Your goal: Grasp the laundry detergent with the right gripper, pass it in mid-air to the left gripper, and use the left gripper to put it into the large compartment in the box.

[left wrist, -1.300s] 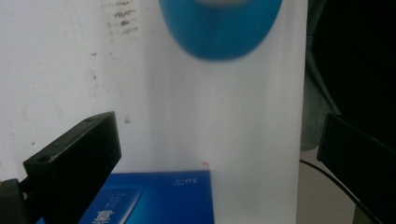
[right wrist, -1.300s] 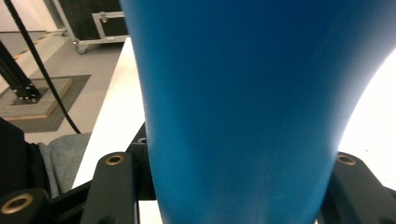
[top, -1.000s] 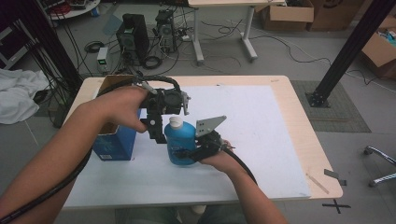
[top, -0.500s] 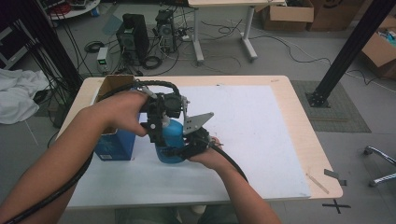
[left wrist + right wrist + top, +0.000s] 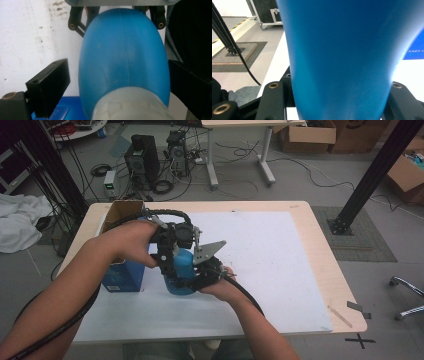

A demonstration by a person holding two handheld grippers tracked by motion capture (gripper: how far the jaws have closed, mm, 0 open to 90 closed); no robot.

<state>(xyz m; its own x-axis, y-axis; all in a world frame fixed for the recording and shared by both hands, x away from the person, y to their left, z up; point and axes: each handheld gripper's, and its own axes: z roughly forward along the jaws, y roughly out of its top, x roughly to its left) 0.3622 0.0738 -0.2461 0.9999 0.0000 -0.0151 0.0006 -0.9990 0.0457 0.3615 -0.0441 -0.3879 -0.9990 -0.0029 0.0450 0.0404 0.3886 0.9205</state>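
Observation:
A blue bottle with a white cap stands on the white mat. My right gripper is shut on its lower body, and in the right gripper view the jaws press both sides of the bottle. My left gripper comes down from above over the bottle's top. In the left gripper view its jaws straddle the cap, open, with a gap showing at the left jaw. The right gripper's fingers show beyond the bottle.
A blue carton with an open cardboard top stands just left of the bottle, under my left forearm. The wooden table edge frames the mat. Computers, cables and boxes lie on the floor beyond.
The right gripper has carried the bottle left, close to the blue carton. The left gripper has dropped over the bottle's top, its jaws now either side of the cap.

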